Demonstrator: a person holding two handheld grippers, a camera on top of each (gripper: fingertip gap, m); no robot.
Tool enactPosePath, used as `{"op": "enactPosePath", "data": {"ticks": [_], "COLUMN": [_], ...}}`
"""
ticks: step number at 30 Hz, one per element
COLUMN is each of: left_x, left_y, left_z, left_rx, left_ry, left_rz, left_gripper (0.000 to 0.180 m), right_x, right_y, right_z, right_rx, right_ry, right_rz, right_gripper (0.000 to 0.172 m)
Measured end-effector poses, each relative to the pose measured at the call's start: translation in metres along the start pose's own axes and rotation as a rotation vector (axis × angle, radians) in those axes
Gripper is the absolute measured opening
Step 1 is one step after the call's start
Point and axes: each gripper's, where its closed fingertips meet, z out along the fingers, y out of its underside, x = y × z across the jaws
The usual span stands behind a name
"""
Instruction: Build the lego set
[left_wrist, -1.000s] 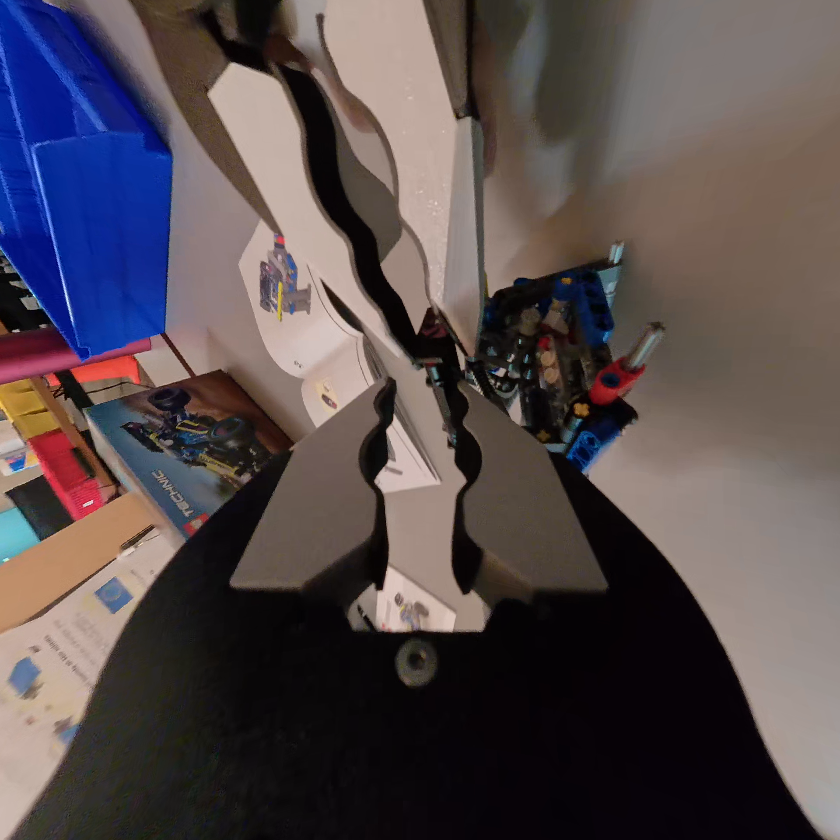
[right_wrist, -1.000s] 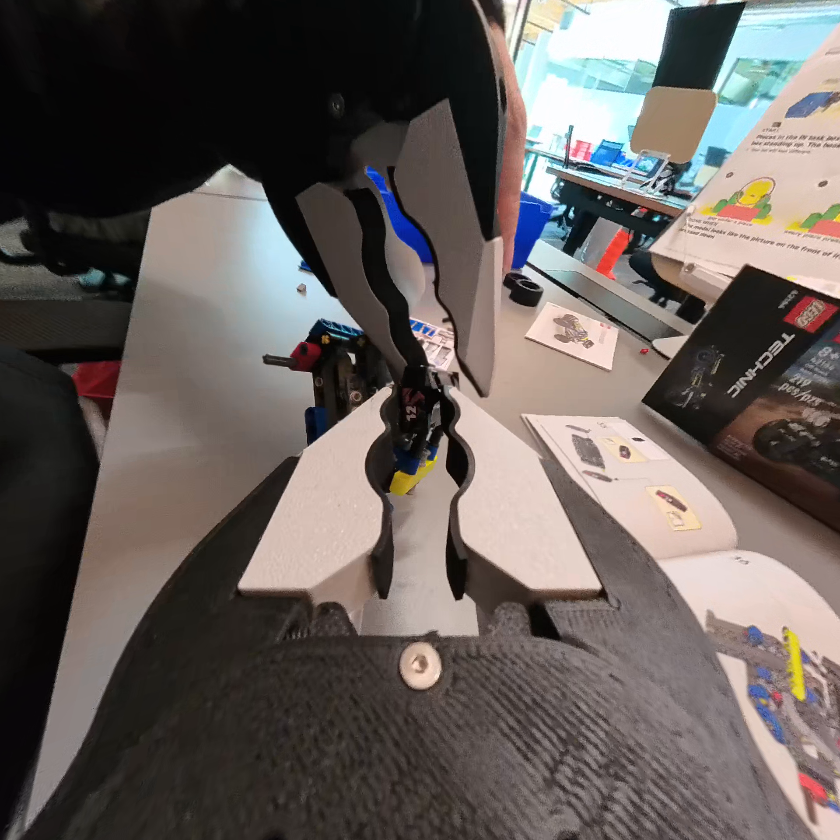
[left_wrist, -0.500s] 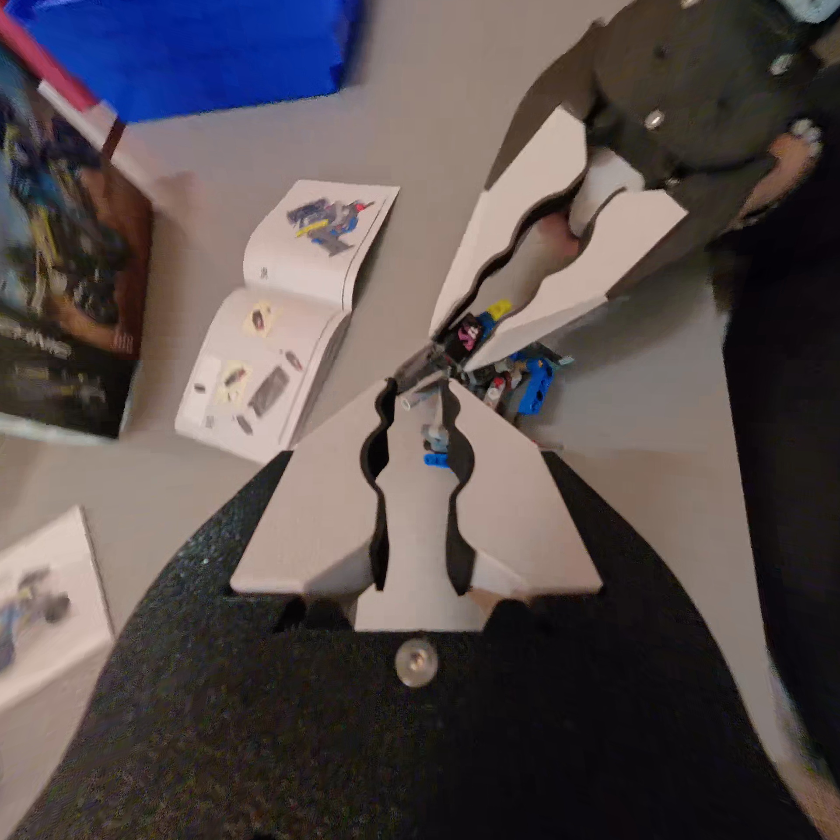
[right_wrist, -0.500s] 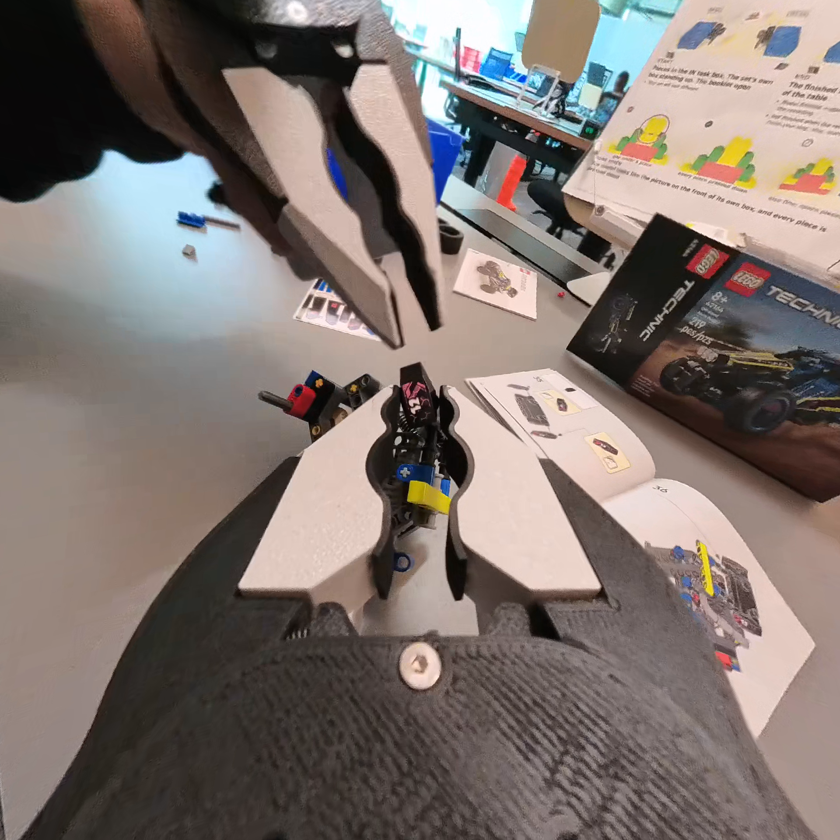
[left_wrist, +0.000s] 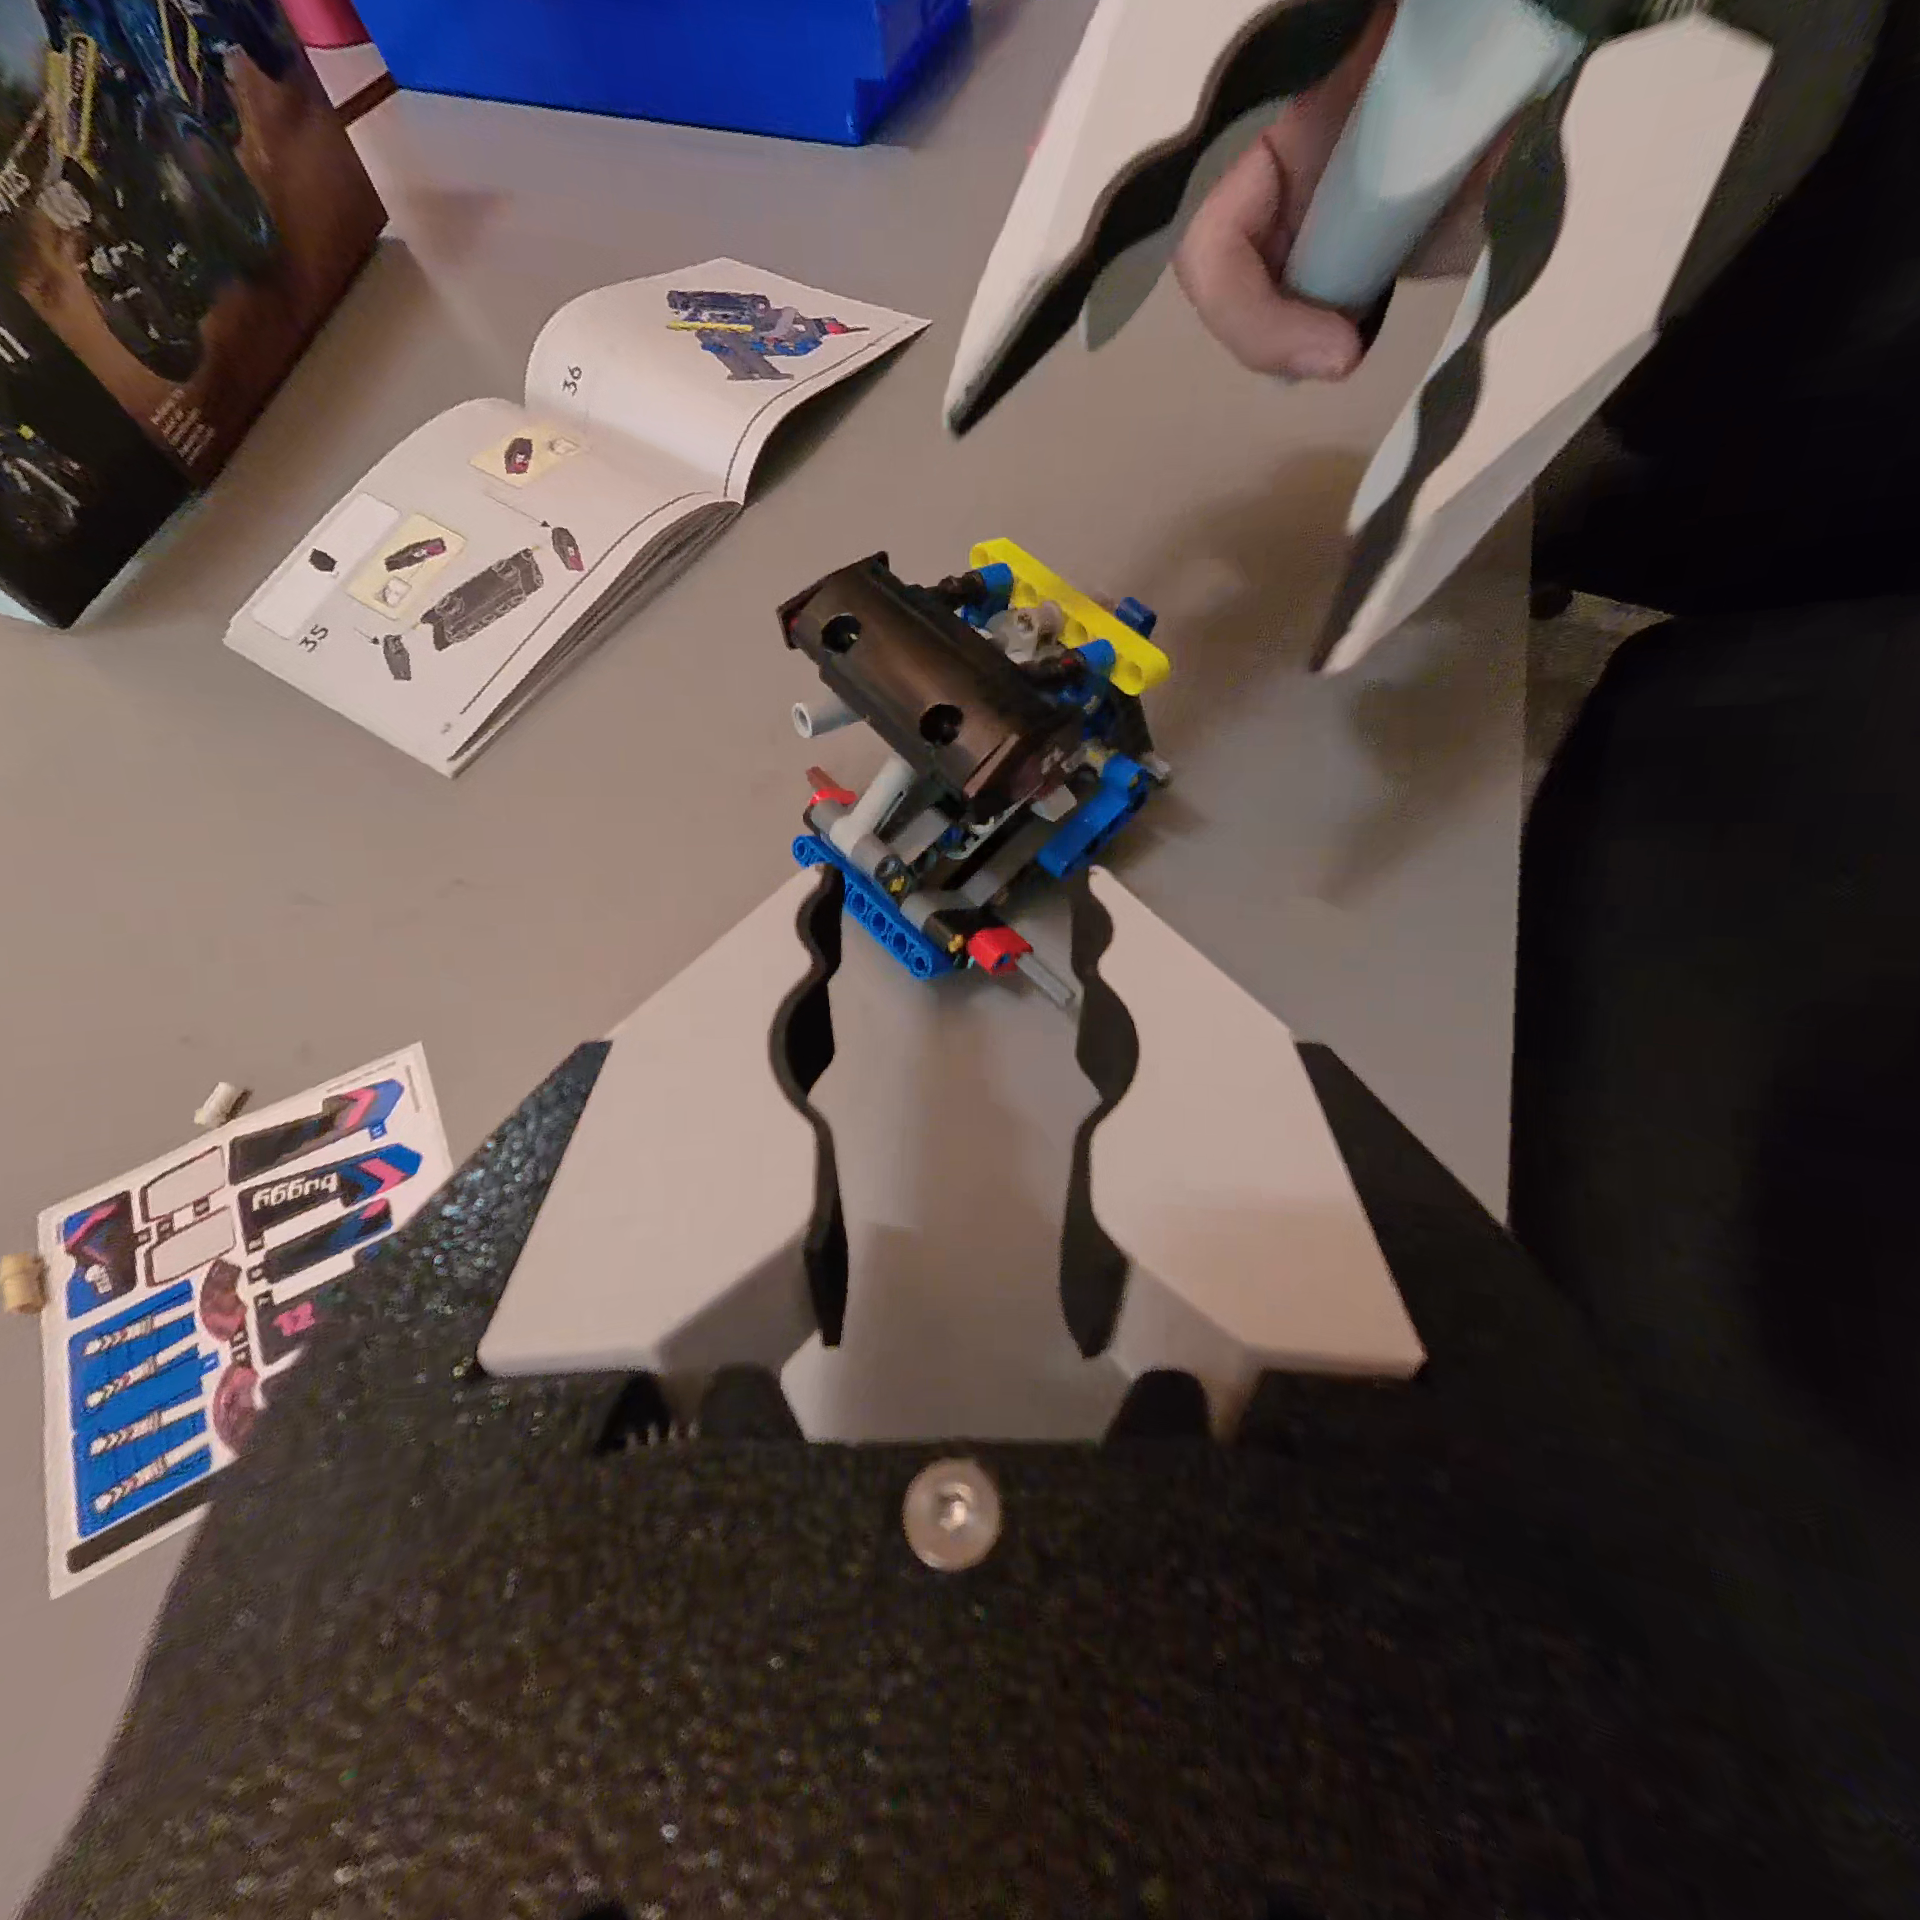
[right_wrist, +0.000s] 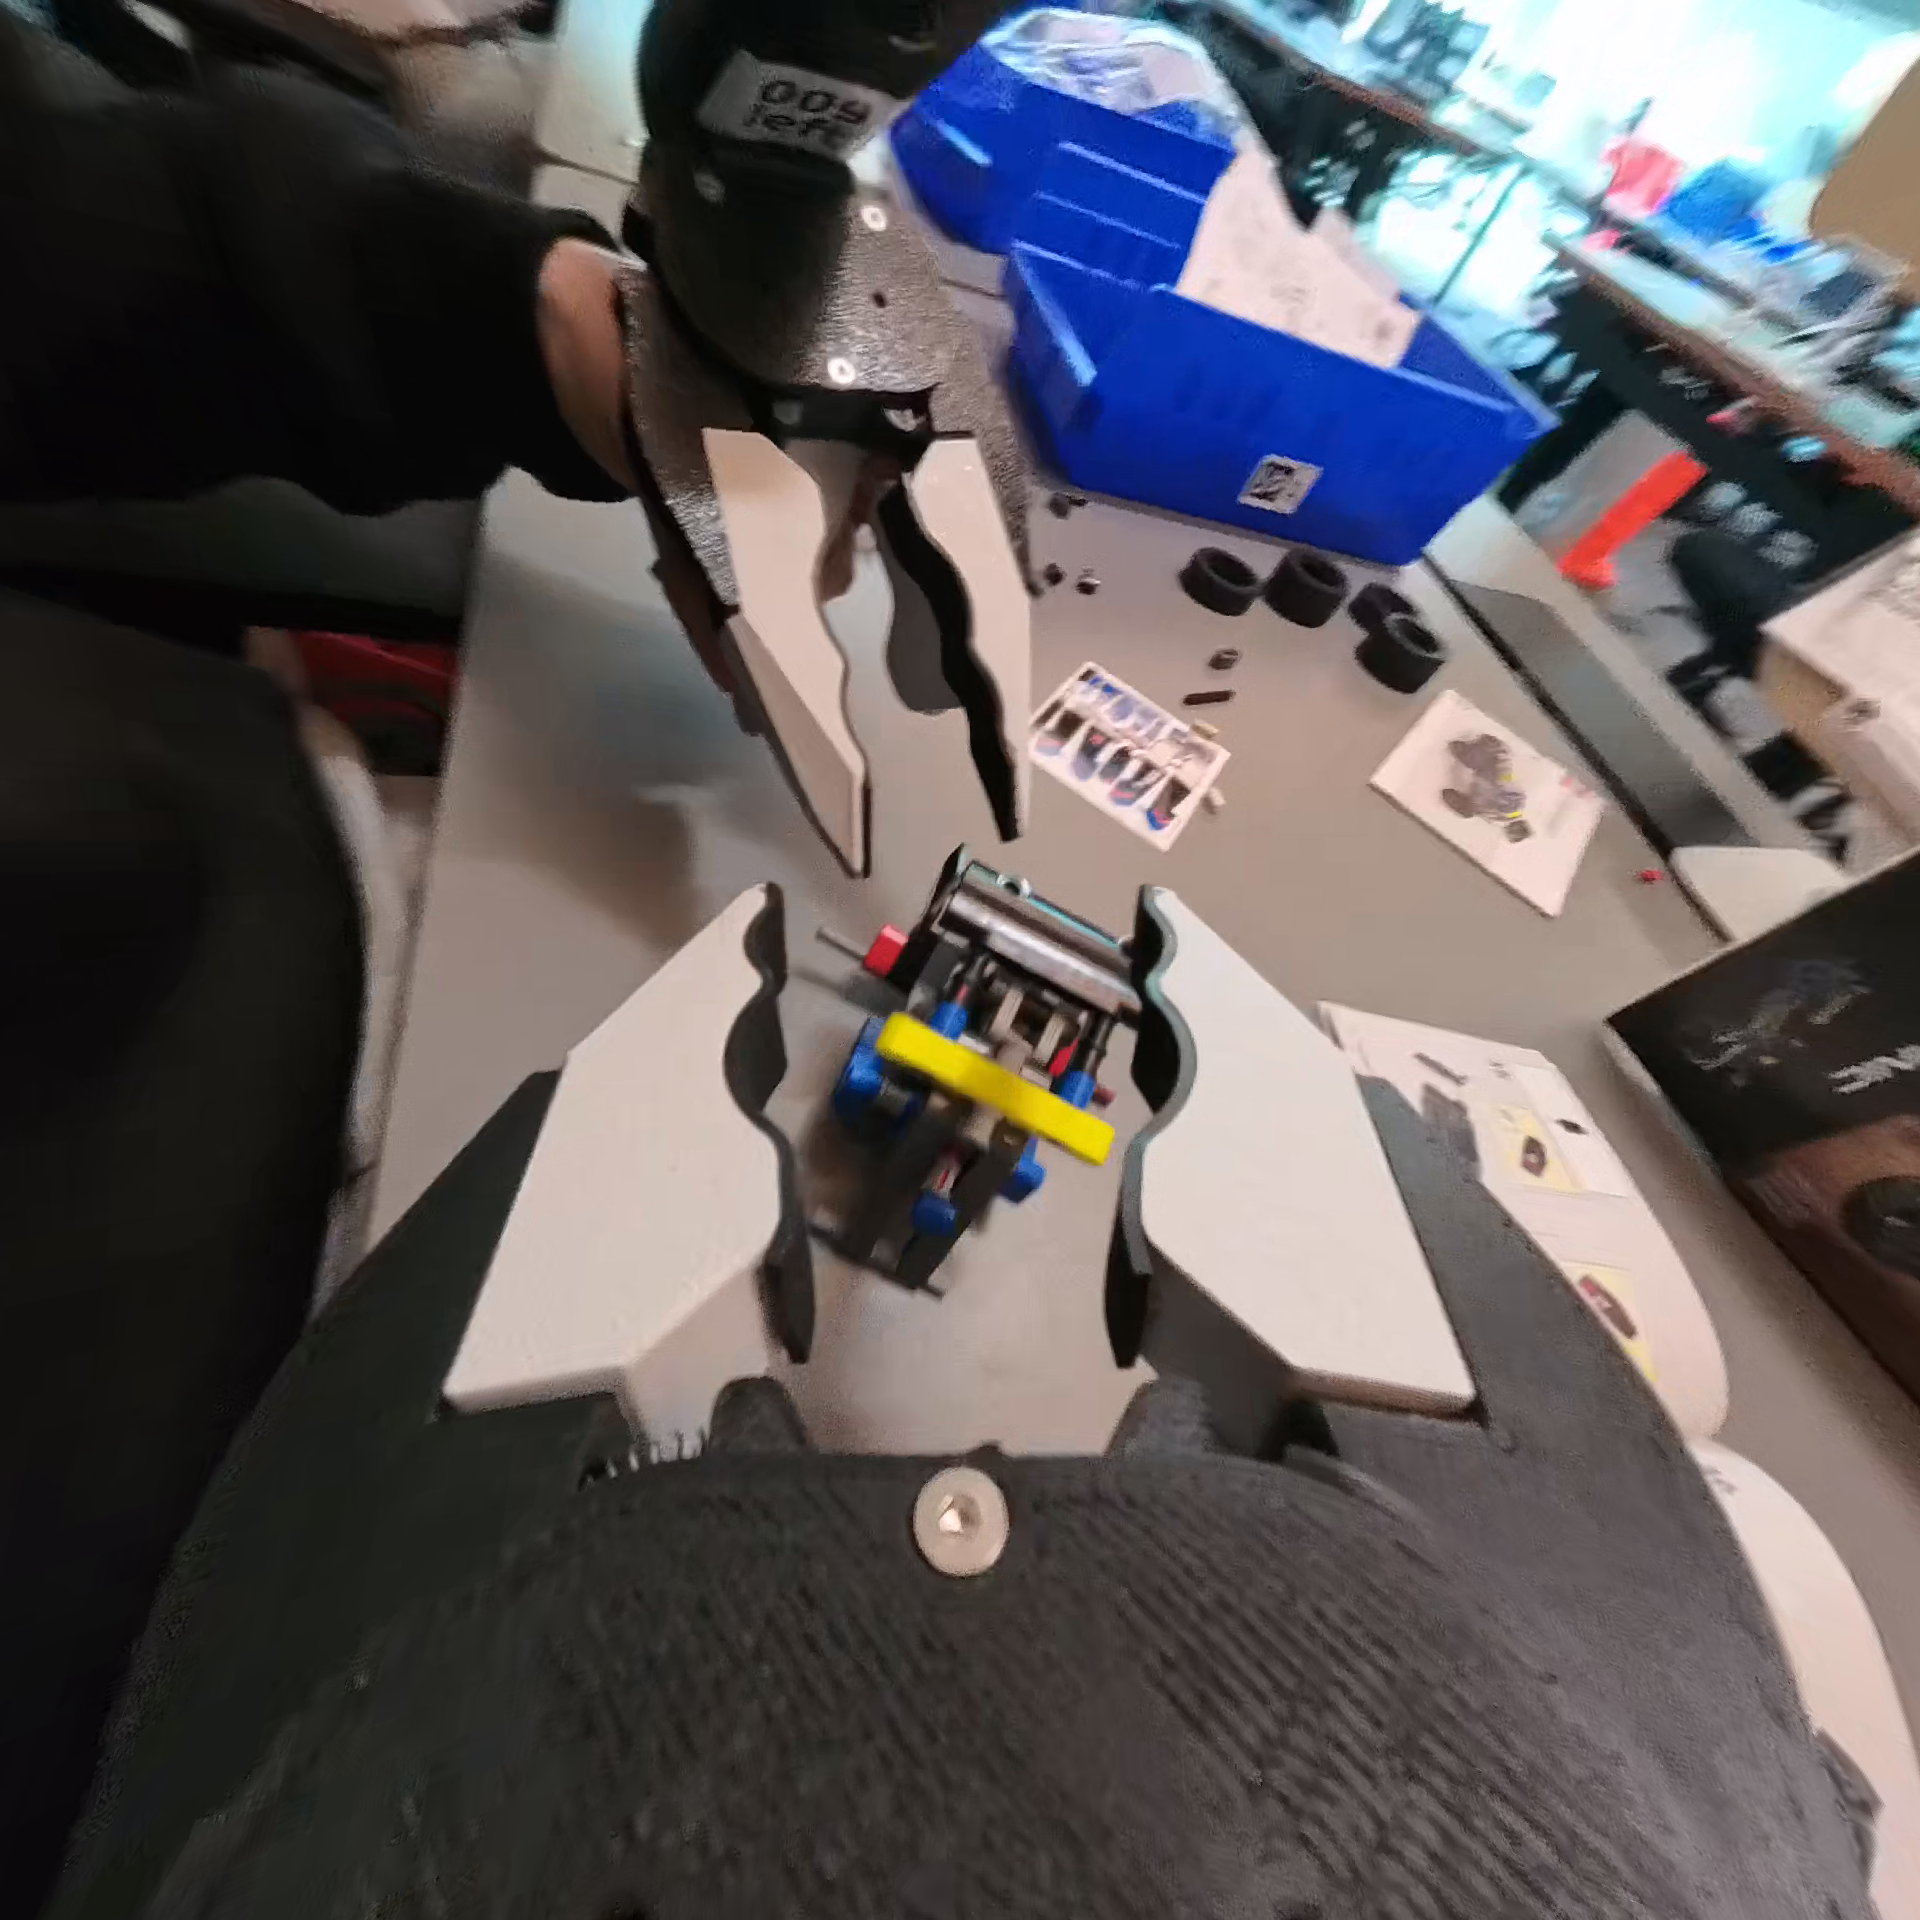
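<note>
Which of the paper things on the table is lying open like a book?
The instruction booklet, beside the toy box. Its pages are spread open with a fold down the middle, while the sticker sheet and the single picture sheet both lie flat.

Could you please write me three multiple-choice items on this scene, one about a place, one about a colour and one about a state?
1. Where does the brick model sit?
A. in the blue bin
B. on the grey table
C. on the open booklet

2. What colour is the long flat beam on the model's end?
A. yellow
B. green
C. white

3. How does the right gripper stand?
A. shut on the model
B. shut on a tyre
C. open

Key: 1 B, the model rests on the table, beside the booklet. 2 A, the beam is plainly yellow. 3 C, its fingers stand wide apart, with a gap on the model's left side.
</note>
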Motion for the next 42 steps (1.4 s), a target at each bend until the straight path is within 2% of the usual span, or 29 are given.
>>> {"op": "enactPosePath", "data": {"ticks": [2, 6, 8, 11, 14, 15, 17, 19, 22, 23, 25, 27, 32, 35, 38, 42], "left_x": [0.001, 0.005, 0.013, 0.018, 0.013, 0.01, 0.002, 0.001, 0.002, 0.003, 0.003, 0.003, -0.001, 0.0, -0.002, -0.006], "left_y": [-0.002, -0.018, -0.026, -0.018, -0.014, -0.012, -0.009, -0.006, 0.005, 0.004, 0.002, 0.001, -0.003, -0.002, 0.002, 0.007], "left_z": [0.001, 0.006, 0.011, 0.021, 0.031, 0.034, 0.034, 0.034, 0.031, 0.031, 0.029, 0.026, 0.025, 0.025, 0.021, 0.019], "left_rx": [-0.023, -0.039, -0.061, -0.197, -0.274, -0.3, -0.336, -0.365, -0.443, -0.439, -0.429, -0.43, -0.481, -0.505, -0.524, -0.529], "left_ry": [-0.016, -0.042, -0.039, -0.089, -0.167, -0.191, -0.229, -0.201, -0.14, -0.12, -0.094, -0.077, -0.1, -0.092, -0.095, -0.084], "left_rz": [-0.005, -0.092, -0.125, -0.13, -0.093, -0.083, -0.027, 0.014, 0.038, 0.05, 0.028, -0.003, 0.025, 0.042, 0.081, 0.137], "left_gripper": [0.046, 0.057, 0.061, 0.073, 0.079, 0.081, 0.072, 0.07, 0.072, 0.069, 0.067, 0.066, 0.071, 0.064, 0.064, 0.064], "right_x": [0.0, 0.033, 0.027, 0.022, 0.014, 0.015, 0.014, 0.012, 0.0, -0.005, -0.007, -0.004, 0.004, 0.001, 0.006, 0.001], "right_y": [0.009, 0.047, 0.049, 0.052, 0.048, 0.046, 0.045, 0.043, 0.035, 0.031, 0.025, 0.022, 0.038, 0.035, 0.043, 0.034], "right_z": [-0.013, -0.017, -0.011, 0.002, 0.01, 0.012, 0.015, 0.014, 0.011, 0.008, 0.0, -0.008, -0.004, 0.003, 0.004, 0.008], "right_rx": [-0.041, -0.16, -0.132, -0.148, -0.146, -0.144, -0.15, -0.144, -0.089, -0.061, -0.008, 0.02, -0.047, -0.031, -0.083, -0.028], "right_ry": [-0.074, -0.023, -0.06, -0.019, -0.002, 0.034, 0.092, 0.117, 0.048, 0.02, -0.01, -0.012, 0.02, 0.009, 0.031, 0.005], "right_rz": [0.006, 0.058, 0.102, 0.107, 0.121, 0.143, 0.178, 0.138, 0.091, 0.094, 0.113, 0.117, 0.135, 0.108, 0.075, 0.069], "right_gripper": [0.082, 0.089, 0.082, 0.073, 0.039, 0.038, 0.038, 0.038, 0.039, 0.044, 0.039, 0.04, 0.042, 0.034, 0.028, 0.02]}}
